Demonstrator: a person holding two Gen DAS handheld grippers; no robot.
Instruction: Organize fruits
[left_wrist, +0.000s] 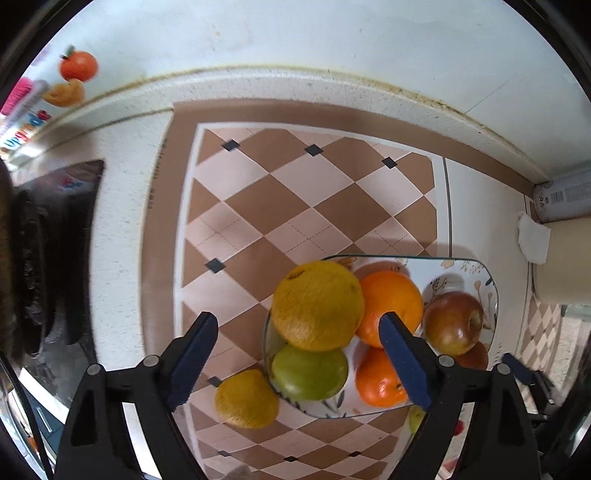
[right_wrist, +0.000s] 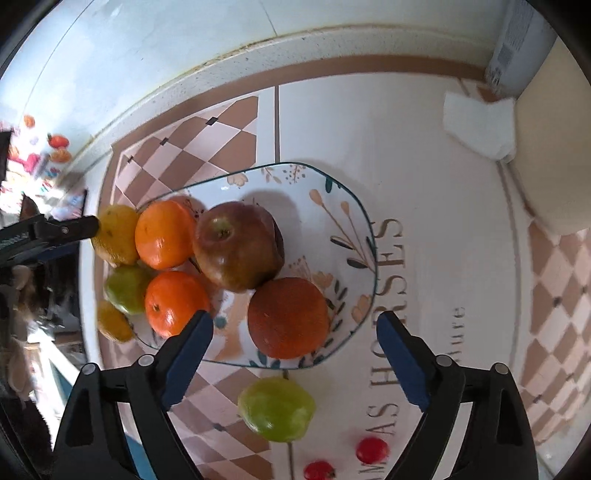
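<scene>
My left gripper (left_wrist: 299, 332) hangs over the near left corner of the flowered plate (left_wrist: 487, 280), its blue pads spread wide. A large yellow citrus (left_wrist: 317, 306) sits between them in the left wrist view; I cannot tell whether either pad touches it. Below it on the plate lies a green apple (left_wrist: 309, 373), and beside that two oranges, one toward the back (left_wrist: 391, 306) and one at the near edge (left_wrist: 380, 380), with a red apple (left_wrist: 452, 323) on the right side. A smaller yellow citrus (left_wrist: 246, 398) rests on the checkered mat (left_wrist: 258, 192), just off the plate's left rim.

My right gripper (right_wrist: 295, 328) hovers over the plate's near right corner, fingers wide apart and holding nothing. A dark reddish-brown orange (right_wrist: 288, 317) lies on the plate between them. A second green apple (right_wrist: 277, 408) sits on the mat just outside the near rim, and two small red fruits (right_wrist: 372, 450) lie nearer the mat's front edge.
</scene>
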